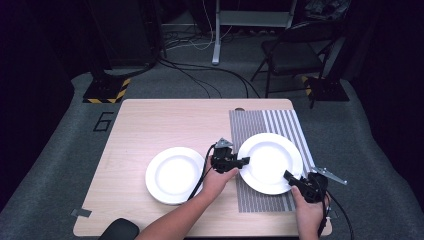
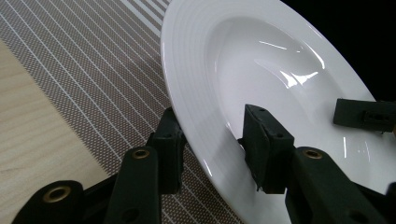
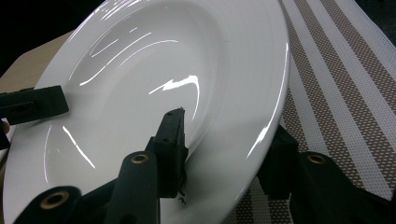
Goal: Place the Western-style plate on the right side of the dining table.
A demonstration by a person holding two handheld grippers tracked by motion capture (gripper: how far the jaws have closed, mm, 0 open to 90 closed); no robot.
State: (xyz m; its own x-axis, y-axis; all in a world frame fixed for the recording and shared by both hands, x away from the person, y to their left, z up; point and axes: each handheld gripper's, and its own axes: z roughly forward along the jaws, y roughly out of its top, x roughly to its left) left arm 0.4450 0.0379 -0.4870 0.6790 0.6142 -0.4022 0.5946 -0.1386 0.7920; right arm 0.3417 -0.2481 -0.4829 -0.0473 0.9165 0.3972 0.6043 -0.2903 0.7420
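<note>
1. The right tool is gripping the near rim of the deep white plate for me.
2. The left tool is clamping its left rim; my hands are reaching in low.
3. The plate is sitting on the striped mat; lifting is pending, with the second plate waiting on the counter.

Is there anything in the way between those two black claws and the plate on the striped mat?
Nothing visible. The left gripper and the right gripper each already straddle the rim of the plate on opposite sides.

Dim surroundings, lit table, glare streaks on plate.
</note>
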